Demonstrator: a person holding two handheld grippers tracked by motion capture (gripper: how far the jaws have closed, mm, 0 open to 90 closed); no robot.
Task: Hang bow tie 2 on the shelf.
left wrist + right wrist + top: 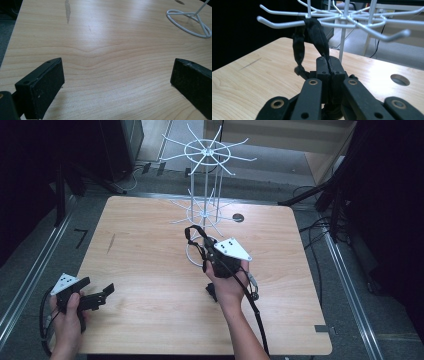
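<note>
Black strap looped over a white wire rack hook, hanging taut.

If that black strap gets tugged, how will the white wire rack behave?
The white wire rack looks thin and light, so probably easy to drag. It is tall on a small ring base, so may tip. The black strap, clamped by the right gripper, drapes limp.

Lit from overhead: bright on the wooden table, near black at both side margins of the high view. Broad soft glare across the upper tabletop in the left gripper view. Soft shadow beneath each black pad there. Sharp on the near links in the right gripper view, blurred on the white rack and background. Mild softness overall.
</note>
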